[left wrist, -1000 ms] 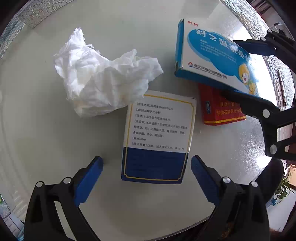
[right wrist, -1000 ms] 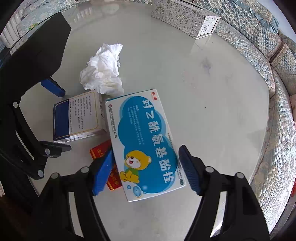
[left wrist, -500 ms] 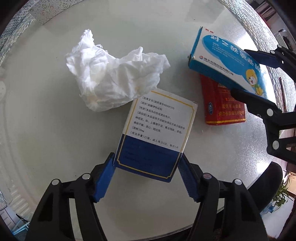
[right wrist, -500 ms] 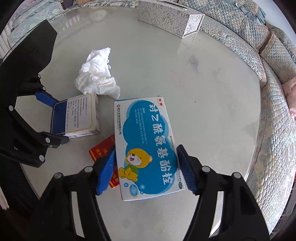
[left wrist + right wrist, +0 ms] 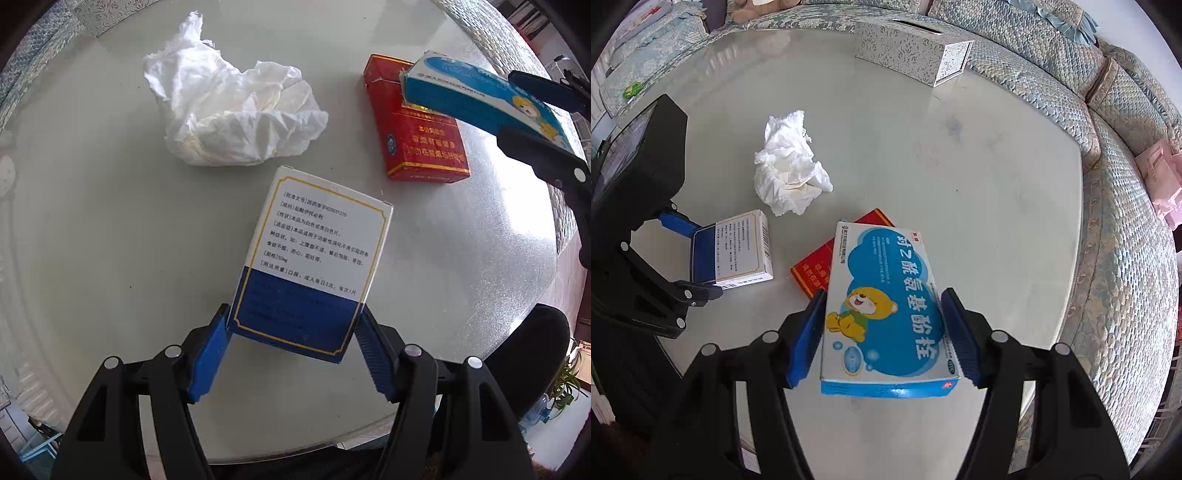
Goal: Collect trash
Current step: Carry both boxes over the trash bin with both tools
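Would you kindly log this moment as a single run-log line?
left tool: shut on white-and-blue box | right tool: shut on bear box | on table: tissue, red pack

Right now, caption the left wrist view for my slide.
Left hand-held gripper clamps white-and-blue medicine box above round glass table; crumpled tissue beyond.

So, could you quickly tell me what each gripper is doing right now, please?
Left gripper: shut on the white-and-blue medicine box.
Right gripper: shut on the blue bear-print medicine box.
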`<state>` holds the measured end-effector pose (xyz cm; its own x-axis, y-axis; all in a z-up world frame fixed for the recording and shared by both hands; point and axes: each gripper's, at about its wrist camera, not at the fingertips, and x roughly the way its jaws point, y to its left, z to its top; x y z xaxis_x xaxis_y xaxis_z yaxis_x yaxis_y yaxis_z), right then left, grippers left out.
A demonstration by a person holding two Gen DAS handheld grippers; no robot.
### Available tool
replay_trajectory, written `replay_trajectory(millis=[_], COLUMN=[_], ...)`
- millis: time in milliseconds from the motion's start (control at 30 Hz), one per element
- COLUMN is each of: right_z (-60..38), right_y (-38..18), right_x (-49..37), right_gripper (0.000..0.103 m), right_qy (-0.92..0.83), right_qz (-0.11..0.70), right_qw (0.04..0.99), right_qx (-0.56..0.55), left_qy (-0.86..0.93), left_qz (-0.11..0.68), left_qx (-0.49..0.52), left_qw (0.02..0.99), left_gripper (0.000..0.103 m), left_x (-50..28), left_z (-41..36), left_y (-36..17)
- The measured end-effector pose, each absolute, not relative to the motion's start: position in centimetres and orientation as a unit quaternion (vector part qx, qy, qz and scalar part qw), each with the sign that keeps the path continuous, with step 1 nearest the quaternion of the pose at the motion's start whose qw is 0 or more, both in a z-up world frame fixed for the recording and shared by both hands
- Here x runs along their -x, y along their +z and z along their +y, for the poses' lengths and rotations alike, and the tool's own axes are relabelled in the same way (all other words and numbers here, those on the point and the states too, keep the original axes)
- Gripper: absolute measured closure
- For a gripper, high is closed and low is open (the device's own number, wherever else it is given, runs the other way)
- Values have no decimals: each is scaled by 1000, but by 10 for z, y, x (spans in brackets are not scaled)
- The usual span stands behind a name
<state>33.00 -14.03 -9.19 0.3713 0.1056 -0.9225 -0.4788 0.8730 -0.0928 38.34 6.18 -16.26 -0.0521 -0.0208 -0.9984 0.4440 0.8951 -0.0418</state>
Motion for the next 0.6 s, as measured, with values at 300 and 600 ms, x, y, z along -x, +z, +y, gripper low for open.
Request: replay_trajectory(millis=[300,600], right_z=[-133,-120], right_y=[-81,-59], right_x=[-305,-265], right_gripper=[42,42], right_qy=[175,181], right_qz=[525,509], right_qw=[810,814], right_qx=[191,212], left_qy=[-177,-179], left_qz=[689,677], left_qx=[-157,-171], left_qw=[685,693], left_gripper=[38,38], left_x=[-354,-326], left_z=[81,82], left_y=[-135,-115])
